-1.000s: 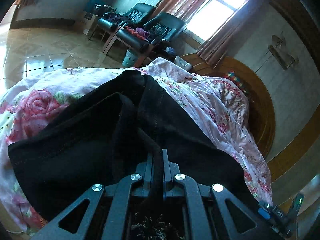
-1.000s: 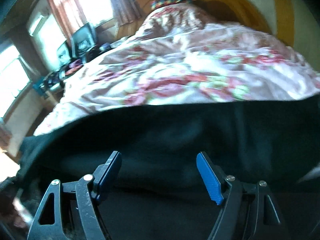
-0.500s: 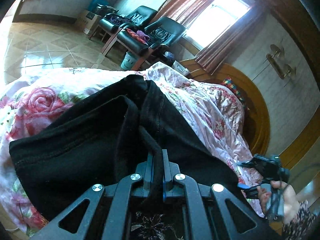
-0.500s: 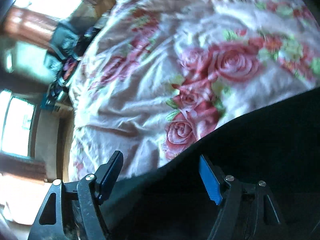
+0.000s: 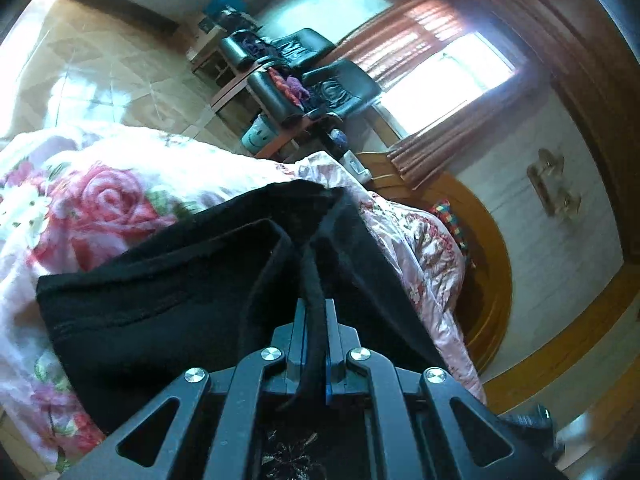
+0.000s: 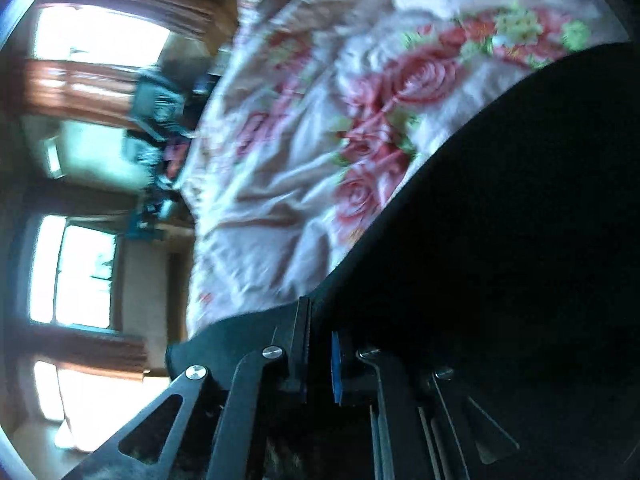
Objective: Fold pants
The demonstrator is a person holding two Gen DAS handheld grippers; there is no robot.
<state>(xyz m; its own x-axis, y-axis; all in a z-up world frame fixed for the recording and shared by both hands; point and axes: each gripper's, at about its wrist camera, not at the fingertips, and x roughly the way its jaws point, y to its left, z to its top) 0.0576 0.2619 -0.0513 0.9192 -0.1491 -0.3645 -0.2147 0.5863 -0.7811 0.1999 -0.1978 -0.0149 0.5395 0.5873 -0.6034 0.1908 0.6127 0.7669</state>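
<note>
Black pants (image 5: 168,288) lie bunched on a rose-patterned bed cover (image 5: 100,200). In the left wrist view my left gripper (image 5: 315,312) is shut on a thick hem or seam of the pants, which runs up out of the jaws as a taut ridge. In the right wrist view the pants (image 6: 500,220) fill the right side as a dark mass. My right gripper (image 6: 320,320) is shut on their curved edge, with dark cloth in the narrow gap between the pads. The bed cover (image 6: 300,140) spreads beyond it.
Two black armchairs (image 5: 320,88) with clothes on them stand on the tiled floor (image 5: 100,72) beyond the bed, with a pale bucket (image 5: 258,136) beside them. A curved wooden headboard (image 5: 492,264) rises at the right, under a bright curtained window (image 5: 448,80).
My right gripper rolled, moved along the pants' edge and closed from wide open onto it. The left gripper kept its grip and shifted a little, rolling the view.
</note>
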